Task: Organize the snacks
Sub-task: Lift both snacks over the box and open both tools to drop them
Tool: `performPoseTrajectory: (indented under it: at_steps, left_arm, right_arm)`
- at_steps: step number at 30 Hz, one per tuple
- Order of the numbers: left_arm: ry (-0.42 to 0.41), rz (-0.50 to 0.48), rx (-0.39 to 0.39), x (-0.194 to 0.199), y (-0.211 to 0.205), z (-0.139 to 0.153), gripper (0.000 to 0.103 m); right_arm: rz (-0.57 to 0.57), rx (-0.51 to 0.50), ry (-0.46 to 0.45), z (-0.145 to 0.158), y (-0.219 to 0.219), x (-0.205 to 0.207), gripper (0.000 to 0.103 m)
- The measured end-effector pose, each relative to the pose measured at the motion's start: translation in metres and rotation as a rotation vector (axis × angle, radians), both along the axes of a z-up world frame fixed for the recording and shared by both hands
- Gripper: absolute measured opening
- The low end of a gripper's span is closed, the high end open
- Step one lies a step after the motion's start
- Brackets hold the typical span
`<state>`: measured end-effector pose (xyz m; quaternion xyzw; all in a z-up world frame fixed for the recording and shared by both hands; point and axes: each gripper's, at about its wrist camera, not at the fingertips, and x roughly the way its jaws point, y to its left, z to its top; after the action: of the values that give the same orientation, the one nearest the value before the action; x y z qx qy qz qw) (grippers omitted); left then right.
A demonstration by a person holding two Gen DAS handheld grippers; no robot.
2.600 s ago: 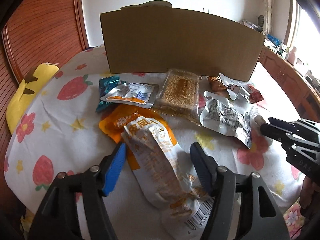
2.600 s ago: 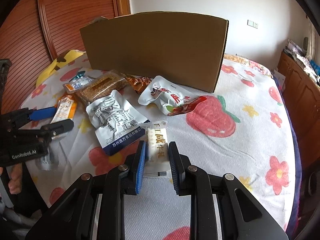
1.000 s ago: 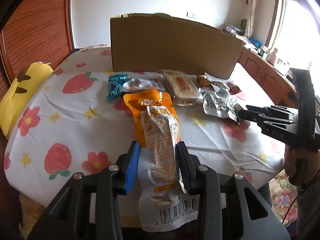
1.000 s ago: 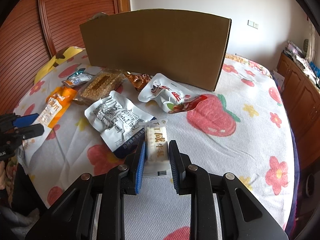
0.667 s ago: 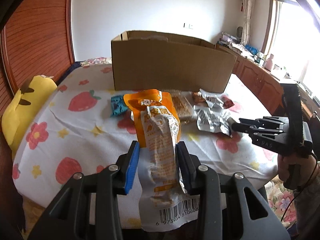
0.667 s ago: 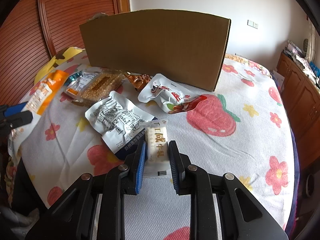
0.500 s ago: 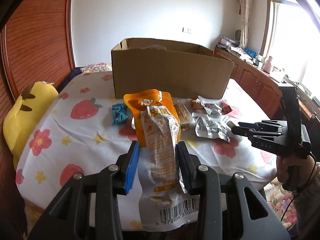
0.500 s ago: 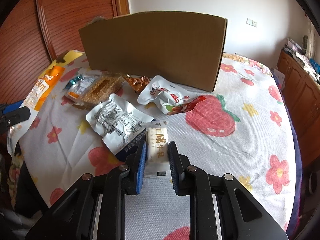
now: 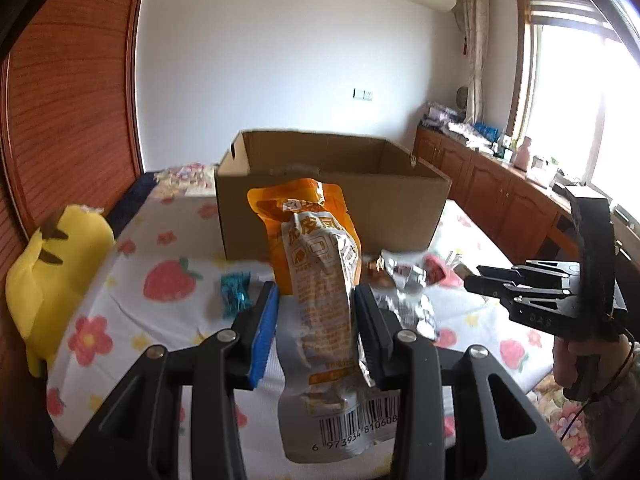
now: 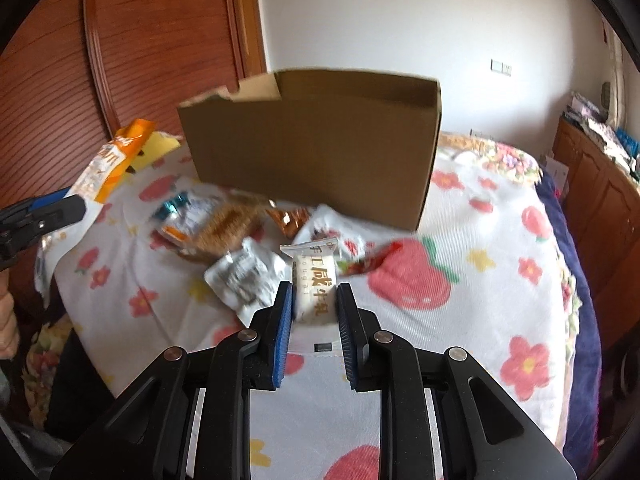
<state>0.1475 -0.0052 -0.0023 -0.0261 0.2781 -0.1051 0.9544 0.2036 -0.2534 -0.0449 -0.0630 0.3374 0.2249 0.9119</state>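
Note:
My left gripper [image 9: 316, 300] is shut on a long orange and silver snack pouch [image 9: 316, 264], held up above the bed with its barcode end hanging low. In the right wrist view that pouch [image 10: 108, 160] shows at the far left. My right gripper [image 10: 314, 300] is shut on a small white nougat packet [image 10: 314, 280], lifted off the sheet. Behind both stands an open cardboard box [image 9: 332, 196], seen as the cardboard box [image 10: 316, 144] in the right wrist view. In the left wrist view the right gripper [image 9: 480, 276] juts in from the right, held by a hand [image 9: 576, 364].
Loose snacks lie in front of the box: a teal wrapper [image 9: 234, 292], silver packets [image 10: 246, 276], a sesame bar pack [image 10: 224, 224] and a red and white pouch [image 10: 360, 256]. A yellow plush toy [image 9: 52, 264] sits at the left edge. Wooden cabinets [image 9: 500, 196] line the right wall.
Both grippers have risen with their packets. The orange pouch and the white packet are off the sheet, and the box's open top has come into view.

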Motion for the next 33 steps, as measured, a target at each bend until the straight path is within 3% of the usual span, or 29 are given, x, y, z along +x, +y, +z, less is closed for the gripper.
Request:
performPoseTrajectory:
  at_steps: [17,33]
  left_arm:
    - [-0.135,-0.028,0.027,0.061,0.017,0.062,0.037]
    - [-0.166,-0.052,0.041,0.161,0.014,0.081,0.037]
  right_arm:
    - [0.045,-0.017,-0.103,0.062,0.024,0.032,0.020]
    - [0.065,0.006,-0.144,0.092,0.053,0.106,0.020]
